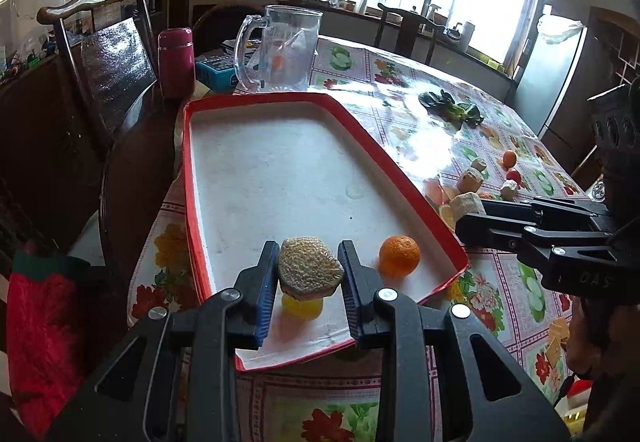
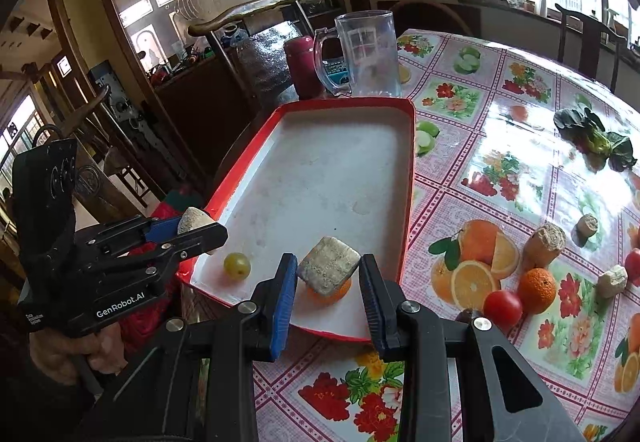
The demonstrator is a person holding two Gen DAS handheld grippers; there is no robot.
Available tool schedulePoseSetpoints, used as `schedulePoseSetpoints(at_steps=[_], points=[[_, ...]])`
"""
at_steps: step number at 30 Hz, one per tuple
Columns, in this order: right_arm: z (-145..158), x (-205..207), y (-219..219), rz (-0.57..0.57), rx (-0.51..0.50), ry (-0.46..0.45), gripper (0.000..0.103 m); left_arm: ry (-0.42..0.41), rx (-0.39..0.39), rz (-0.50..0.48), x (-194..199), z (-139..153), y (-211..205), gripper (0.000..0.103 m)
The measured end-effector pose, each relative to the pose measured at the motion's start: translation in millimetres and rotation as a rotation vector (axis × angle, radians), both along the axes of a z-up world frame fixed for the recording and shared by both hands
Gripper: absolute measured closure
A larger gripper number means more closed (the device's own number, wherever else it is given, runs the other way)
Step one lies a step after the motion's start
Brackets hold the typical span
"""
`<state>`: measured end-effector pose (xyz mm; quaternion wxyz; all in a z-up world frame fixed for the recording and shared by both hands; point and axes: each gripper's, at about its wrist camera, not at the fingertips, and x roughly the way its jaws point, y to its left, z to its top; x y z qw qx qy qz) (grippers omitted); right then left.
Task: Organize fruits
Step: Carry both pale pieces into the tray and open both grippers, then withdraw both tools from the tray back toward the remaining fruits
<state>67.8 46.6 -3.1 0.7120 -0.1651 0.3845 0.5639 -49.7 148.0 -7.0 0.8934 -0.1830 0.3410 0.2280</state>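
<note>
Floral oilcloth covers the dining table. Nearest, the left gripper pinches a rough tan chunk over the red tray, above a grape. The right gripper clamps another chunk above an orange. Both chunks look light, stiff and crumbly; flat sides seem the safest hold. Further off, loose fruit waits.

Both the left gripper and the right gripper are clamped shut, each gripping a chunk.

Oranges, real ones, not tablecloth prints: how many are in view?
2. The tray orange lies in the red tray's near corner; the table orange sits beside the tomato. Others may be hidden.
</note>
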Motion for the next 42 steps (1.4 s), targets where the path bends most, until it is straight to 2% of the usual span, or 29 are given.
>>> schedulePoseSetpoints(at_steps=[18,28,34,37,40,42], points=[[-31,20,55,0.031,-0.079,0.041,0.07,0.049,-0.039,0.017,21,-22,31,0.076],[-49,20,68,0.044,-0.138,0.029,0.07,0.088,-0.087,0.013,27,-42,40,0.076],[-54,19,68,0.05,-0.153,0.039,0.067,0.099,-0.078,0.023,28,-42,39,0.075],[-49,20,63,0.045,-0.133,0.044,0.058,0.093,-0.088,0.02,27,-40,39,0.067],[-39,19,54,0.042,-0.107,0.041,0.057,0.094,-0.066,0.028,25,-35,35,0.058],[-31,19,45,0.035,-0.088,0.038,0.057,0.096,-0.05,0.039,22,-32,32,0.058]])
